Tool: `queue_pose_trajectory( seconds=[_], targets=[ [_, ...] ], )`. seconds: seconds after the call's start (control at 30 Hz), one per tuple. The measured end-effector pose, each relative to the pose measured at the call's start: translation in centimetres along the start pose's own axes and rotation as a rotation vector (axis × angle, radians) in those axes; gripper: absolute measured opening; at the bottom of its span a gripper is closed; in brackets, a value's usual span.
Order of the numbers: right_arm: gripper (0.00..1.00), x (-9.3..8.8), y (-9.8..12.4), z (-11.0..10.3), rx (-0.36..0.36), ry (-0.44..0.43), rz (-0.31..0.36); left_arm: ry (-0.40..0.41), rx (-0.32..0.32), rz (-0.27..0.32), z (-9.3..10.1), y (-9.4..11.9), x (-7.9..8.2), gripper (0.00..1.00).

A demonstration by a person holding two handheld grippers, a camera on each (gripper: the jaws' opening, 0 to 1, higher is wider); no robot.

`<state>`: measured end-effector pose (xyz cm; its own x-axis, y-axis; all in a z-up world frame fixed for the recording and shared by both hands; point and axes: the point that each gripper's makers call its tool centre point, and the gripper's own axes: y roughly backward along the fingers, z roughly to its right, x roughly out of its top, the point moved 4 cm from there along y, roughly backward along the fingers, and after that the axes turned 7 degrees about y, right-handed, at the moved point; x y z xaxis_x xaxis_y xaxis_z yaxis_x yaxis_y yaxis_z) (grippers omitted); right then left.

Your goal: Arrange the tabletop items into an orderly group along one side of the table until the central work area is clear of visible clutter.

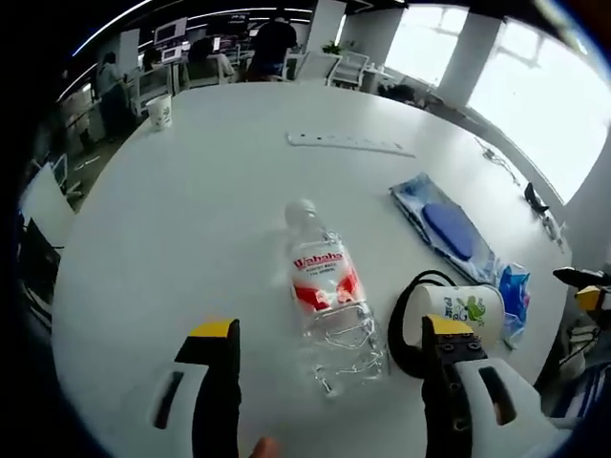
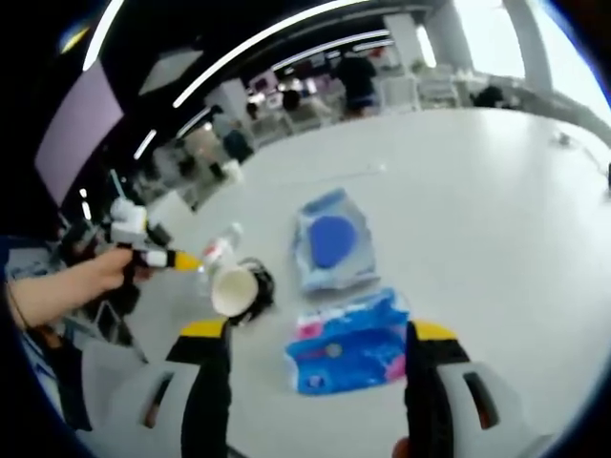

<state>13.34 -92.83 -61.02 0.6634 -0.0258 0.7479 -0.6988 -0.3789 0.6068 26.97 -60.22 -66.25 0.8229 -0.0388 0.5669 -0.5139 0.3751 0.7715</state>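
Both grippers' jaws stand apart, holding nothing. A water bottle (image 1: 327, 301) lies before the left gripper (image 1: 329, 348), beside a mug (image 1: 465, 315). A blue packet (image 2: 348, 348) lies between the right gripper's (image 2: 315, 348) jaws; a blue pouch (image 2: 331, 240) and a power strip (image 1: 350, 144) lie beyond.

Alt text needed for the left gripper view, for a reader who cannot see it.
A clear plastic water bottle with a red label lies on its side on a white table, between the open jaws of the left gripper. To its right lie a tipped white mug, a blue pouch and a blue packet; a paper cup stands far off.
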Motion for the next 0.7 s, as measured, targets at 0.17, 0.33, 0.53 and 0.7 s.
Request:
queue_pose_trajectory(
  seconds=[0.17, 0.33, 0.53, 0.7],
  targets=[
    [0.71, -0.2, 0.0, 0.1, 0.002, -0.011, 0.008, 0.008, 0.026, -0.009, 0.1, -0.4, -0.2, 0.72],
    [0.71, -0.6, -0.3, 0.0, 0.006, -0.028, 0.011, 0.035, 0.042, -0.002, 0.2, -0.9, -0.3, 0.64],
    [0.70, -0.6, -0.9, -0.3, 0.031, -0.034, 0.018, 0.020, 0.057, -0.022, 0.4, -1.7, -0.6, 0.63],
    [0.70, -0.4, -1.1, -0.1, 0.034, -0.045, 0.026, 0.057, 0.062, -0.026, 0.5, -2.2, -0.8, 0.60]
  ],
)
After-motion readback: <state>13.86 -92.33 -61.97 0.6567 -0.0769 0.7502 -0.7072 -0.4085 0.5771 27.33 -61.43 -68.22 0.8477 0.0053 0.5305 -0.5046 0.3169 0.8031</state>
